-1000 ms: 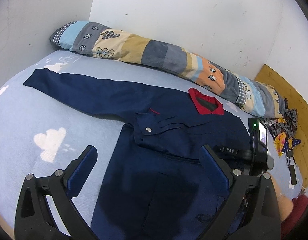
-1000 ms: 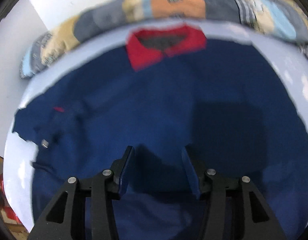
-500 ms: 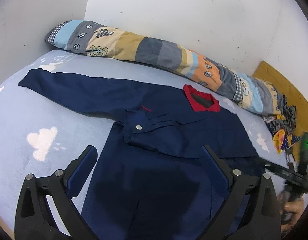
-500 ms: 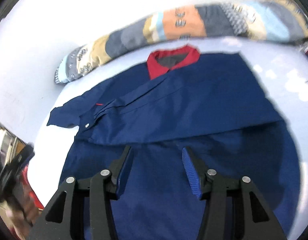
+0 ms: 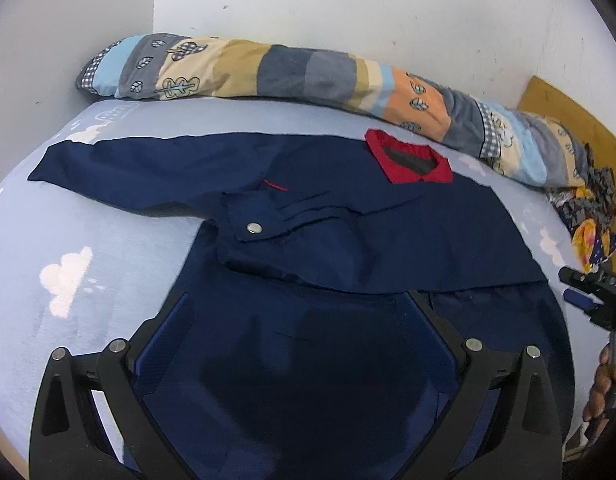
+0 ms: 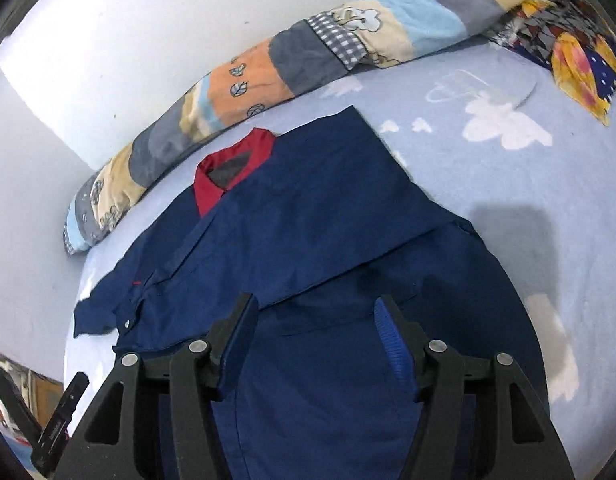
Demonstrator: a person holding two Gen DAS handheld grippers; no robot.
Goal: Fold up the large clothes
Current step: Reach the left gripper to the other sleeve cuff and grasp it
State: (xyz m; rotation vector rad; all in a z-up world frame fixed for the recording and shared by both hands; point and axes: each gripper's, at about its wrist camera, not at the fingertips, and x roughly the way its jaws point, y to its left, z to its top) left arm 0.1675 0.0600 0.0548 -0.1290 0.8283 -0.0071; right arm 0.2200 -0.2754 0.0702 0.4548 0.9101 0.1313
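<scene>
Pale blue cloud-print bedsheet (image 5: 87, 240), white walls. Left gripper (image 5: 295, 336) low in frame, jaws wide apart, empty; right gripper (image 6: 316, 336) likewise apart. Navy jacket (image 5: 348, 248) centre: smooth weave, red collar (image 5: 412, 160), one sleeve folded across chest. Patchwork bolster (image 5: 308, 72) behind. Right gripper pulled back off jacket since earlier frame.

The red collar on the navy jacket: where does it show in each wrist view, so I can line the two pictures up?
Left wrist view: the red collar sits upper right of centre, at the top of the navy jacket.
Right wrist view: the collar lies upper left of centre, tilted.
Shared landmark: the patchwork bolster pillow along the white wall, just behind the collar in both.
</scene>
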